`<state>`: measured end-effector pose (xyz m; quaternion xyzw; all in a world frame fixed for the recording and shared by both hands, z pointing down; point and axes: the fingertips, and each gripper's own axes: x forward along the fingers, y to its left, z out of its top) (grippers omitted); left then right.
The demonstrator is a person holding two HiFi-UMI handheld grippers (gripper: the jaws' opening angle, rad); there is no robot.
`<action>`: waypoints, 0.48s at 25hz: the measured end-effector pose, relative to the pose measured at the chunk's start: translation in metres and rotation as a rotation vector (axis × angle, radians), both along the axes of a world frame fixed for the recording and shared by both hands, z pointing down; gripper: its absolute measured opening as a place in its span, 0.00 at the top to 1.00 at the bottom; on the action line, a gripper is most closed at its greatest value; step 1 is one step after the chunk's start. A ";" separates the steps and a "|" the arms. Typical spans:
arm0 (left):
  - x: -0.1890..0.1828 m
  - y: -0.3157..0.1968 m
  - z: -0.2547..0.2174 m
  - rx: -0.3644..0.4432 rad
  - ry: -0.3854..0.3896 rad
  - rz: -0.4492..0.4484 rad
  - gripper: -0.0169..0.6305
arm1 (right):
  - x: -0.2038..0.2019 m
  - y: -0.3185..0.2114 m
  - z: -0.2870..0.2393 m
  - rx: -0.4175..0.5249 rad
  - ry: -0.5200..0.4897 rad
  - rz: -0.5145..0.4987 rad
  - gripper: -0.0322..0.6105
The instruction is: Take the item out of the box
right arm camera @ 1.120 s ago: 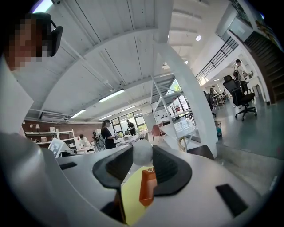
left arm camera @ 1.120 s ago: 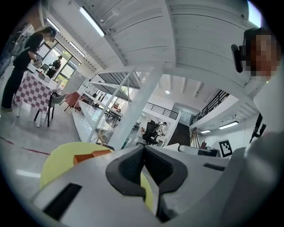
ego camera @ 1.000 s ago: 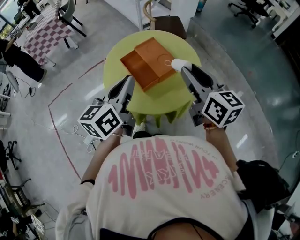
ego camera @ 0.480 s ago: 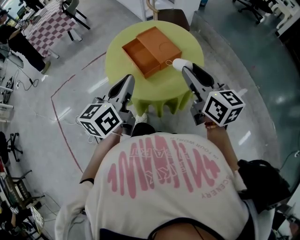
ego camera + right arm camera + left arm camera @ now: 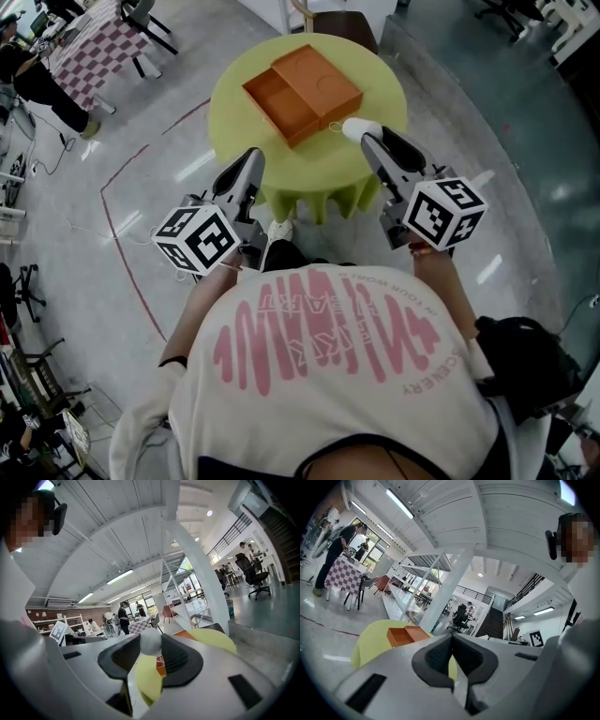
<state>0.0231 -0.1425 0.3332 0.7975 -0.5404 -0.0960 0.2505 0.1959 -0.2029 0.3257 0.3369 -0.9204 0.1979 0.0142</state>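
Floor (image 5: pixel 525 141): grey, smooth, glossy, with a thin red line running across it on the left.

Round tabletop (image 5: pixel 380 89) under a yellow-green cloth, matte, whose hem hangs in soft scallops at the near edge.

Box (image 5: pixel 302 94) sits mid-tabletop, toward the far side. It's orange, flat, rectangular and matte. The left half is an open shallow tray with low walls. The right half is a flat top with a faint ring on it.

My grippers are grey hard plastic wedges, each with a cube (image 5: pixel 197 239) of black-and-white square markers at the back.

My right gripper (image 5: pixel 367 141) is over the near right edge of the tabletop. Its fingers (image 5: pixel 180 656) have dark ribbed pads and are closed on the item (image 5: pixel 151 641), pressing it from both sides at the tips. The item is small, white, smooth and rounded like a ball or egg. It is out of the box, held in the air just beside the box's near right corner and not touching it.

My left gripper (image 5: pixel 251 159) is at the near left edge of the tabletop, off the box. Its fingers are pressed together, pad to pad, with nothing between them.
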 end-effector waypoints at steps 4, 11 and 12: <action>-0.002 0.004 0.006 -0.001 0.000 -0.010 0.96 | 0.000 0.001 0.006 0.001 -0.005 -0.002 0.73; -0.008 0.011 0.010 0.003 0.006 -0.028 0.96 | 0.002 0.002 0.010 0.006 0.011 -0.001 0.73; -0.008 0.011 0.011 0.001 0.010 -0.030 0.96 | 0.002 0.002 0.010 0.006 0.014 0.000 0.73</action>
